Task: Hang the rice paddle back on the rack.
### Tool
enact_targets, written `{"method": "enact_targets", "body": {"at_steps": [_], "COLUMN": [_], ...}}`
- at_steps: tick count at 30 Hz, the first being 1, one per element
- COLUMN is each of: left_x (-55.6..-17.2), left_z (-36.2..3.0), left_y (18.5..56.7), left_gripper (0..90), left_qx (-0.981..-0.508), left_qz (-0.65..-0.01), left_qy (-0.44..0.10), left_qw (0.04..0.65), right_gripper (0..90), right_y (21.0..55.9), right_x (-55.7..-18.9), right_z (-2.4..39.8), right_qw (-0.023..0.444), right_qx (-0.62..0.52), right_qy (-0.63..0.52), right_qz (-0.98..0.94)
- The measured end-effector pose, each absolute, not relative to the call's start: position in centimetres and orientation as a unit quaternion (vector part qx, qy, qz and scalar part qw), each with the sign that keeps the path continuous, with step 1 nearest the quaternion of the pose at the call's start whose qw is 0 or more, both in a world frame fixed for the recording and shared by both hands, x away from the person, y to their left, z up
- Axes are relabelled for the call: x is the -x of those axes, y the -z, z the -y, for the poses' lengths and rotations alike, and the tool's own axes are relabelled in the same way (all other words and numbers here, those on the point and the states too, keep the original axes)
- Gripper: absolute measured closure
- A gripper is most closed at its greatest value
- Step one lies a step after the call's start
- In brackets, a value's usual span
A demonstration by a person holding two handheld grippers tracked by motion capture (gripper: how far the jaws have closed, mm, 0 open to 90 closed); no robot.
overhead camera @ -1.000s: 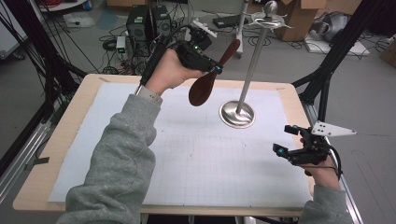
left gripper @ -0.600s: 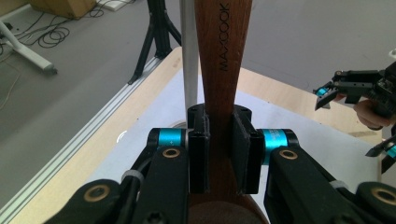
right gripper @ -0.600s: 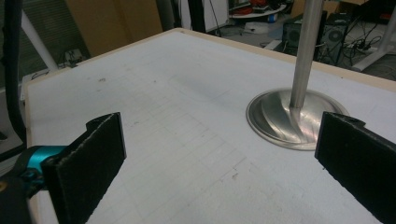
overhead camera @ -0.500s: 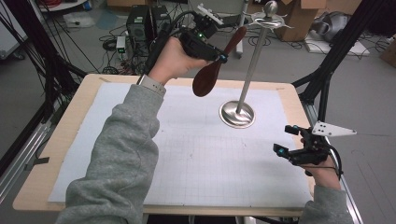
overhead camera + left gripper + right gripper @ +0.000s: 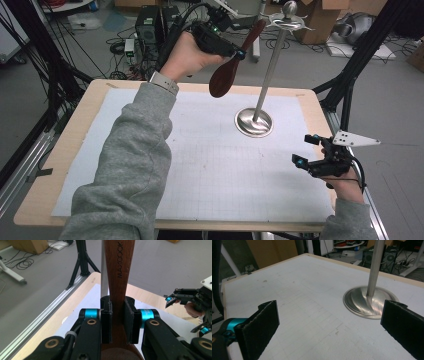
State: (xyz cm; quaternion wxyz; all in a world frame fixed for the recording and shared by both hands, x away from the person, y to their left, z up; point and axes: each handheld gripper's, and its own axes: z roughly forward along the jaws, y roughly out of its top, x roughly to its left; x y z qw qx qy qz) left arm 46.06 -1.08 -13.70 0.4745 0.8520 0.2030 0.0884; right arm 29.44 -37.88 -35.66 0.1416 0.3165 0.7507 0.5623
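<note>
A dark wooden spoon (image 5: pixel 223 77) hangs in the air over the table's far side, bowl down and handle slanting up to the right. My left gripper (image 5: pixel 240 52) is shut on its neck; in the left gripper view both pads clamp the handle (image 5: pixel 119 270), stamped MAXCOOK. Just right of the spoon rises a metal stand (image 5: pixel 254 122), a round base with a thin pole (image 5: pixel 103 270) and hooks at its top (image 5: pixel 287 20). My right gripper (image 5: pixel 304 150) rests open near the table's right edge, with nothing between its jaws (image 5: pixel 329 327), and faces the stand's base (image 5: pixel 362 302).
A white gridded mat (image 5: pixel 225 165) covers most of the wooden table (image 5: pixel 60 165). Black frame struts (image 5: pixel 350 75) stand at the right and left. Cables, computer cases and boxes lie on the floor beyond the far edge.
The left gripper has lifted the spoon higher and slightly right, closer to the top of the stand's pole. The right gripper has stayed still.
</note>
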Motion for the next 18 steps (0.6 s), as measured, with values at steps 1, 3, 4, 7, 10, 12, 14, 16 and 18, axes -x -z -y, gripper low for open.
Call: {"method": "enact_targets", "body": {"at_steps": [1, 3, 4, 7, 10, 12, 14, 16, 18], "left_x": [-46.1, -46.1, -46.1, -46.2, -46.3, -46.4, -46.4, -46.4, -46.6], "left_z": [1.1, 1.2, 1.5, 1.7, 2.0, 2.0, 2.0, 2.0, 2.1], "left_y": [13.7, 13.7, 13.6, 13.8, 13.9, 13.9, 13.9, 13.9, 14.0], "left_gripper": [77.9, 77.9, 78.0, 78.0, 77.9, 77.9, 77.9, 77.9, 77.9], "left_qx": [-0.852, -0.85, -0.852, -0.853, -0.851, -0.852, -0.851, -0.85, -0.85], "left_qz": [-0.203, -0.203, -0.204, -0.201, -0.206, -0.206, -0.205, -0.205, -0.206], "left_qy": [-0.088, -0.086, -0.092, -0.086, -0.092, -0.093, -0.091, -0.09, -0.088], "left_qw": [0.474, 0.479, 0.474, 0.474, 0.474, 0.472, 0.474, 0.476, 0.477], "right_gripper": [0.4, 0.4, 0.4, 0.4, 0.4, 0.4, 0.4, 0.4, 0.4], "right_y": [35.7, 35.7, 35.7, 35.7, 35.7, 35.7, 35.6, 35.6, 35.7], "right_x": [-29.4, -29.4, -29.4, -29.5, -29.4, -29.4, -29.4, -29.4, -29.4], "right_z": [37.9, 37.9, 38.0, 38.0, 38.0, 38.0, 38.1, 38.1, 38.1], "right_qw": [0.142, 0.141, 0.14, 0.141, 0.139, 0.138, 0.139, 0.138, 0.139], "right_qx": [-0.316, -0.318, -0.318, -0.317, -0.319, -0.32, -0.32, -0.32, -0.319], "right_qy": [-0.562, -0.563, -0.564, -0.563, -0.564, -0.565, -0.565, -0.566, -0.565], "right_qz": [-0.751, -0.75, -0.749, -0.75, -0.749, -0.748, -0.748, -0.747, -0.748]}}
